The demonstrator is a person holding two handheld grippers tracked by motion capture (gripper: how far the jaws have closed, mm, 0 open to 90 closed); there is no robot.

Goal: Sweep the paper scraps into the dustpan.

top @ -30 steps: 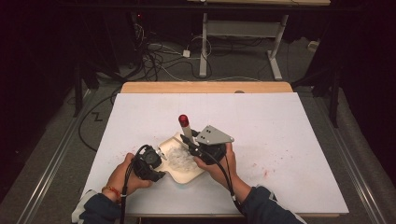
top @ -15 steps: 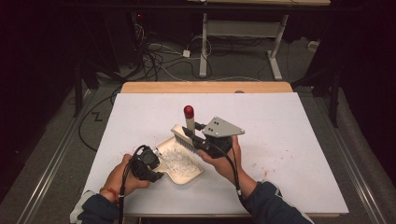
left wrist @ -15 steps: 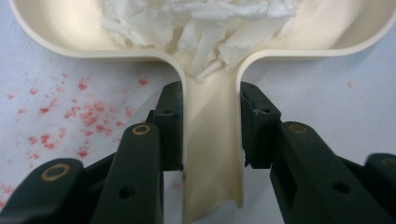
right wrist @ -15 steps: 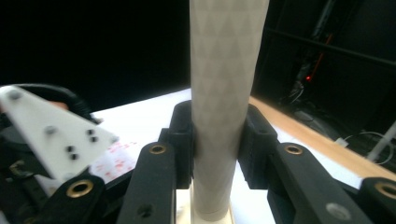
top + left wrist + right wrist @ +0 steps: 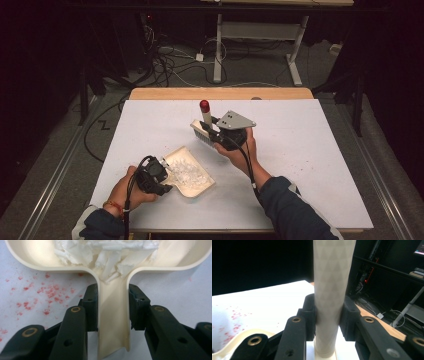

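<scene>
Dustpan (image 5: 192,176) on worktop (image 5: 310,165), loaded with white scraps (image 5: 105,252); left gripper (image 5: 112,307) clamped on its handle. Right gripper (image 5: 329,315) clenched on brush (image 5: 204,125) handle, brush raised beyond pan. Sweep looks mostly done; red specks (image 5: 50,292) remain, possibly stains. Emptying pan left.

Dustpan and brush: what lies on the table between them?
In the high view, only bare white table lies between the dustpan and the brush.
</scene>
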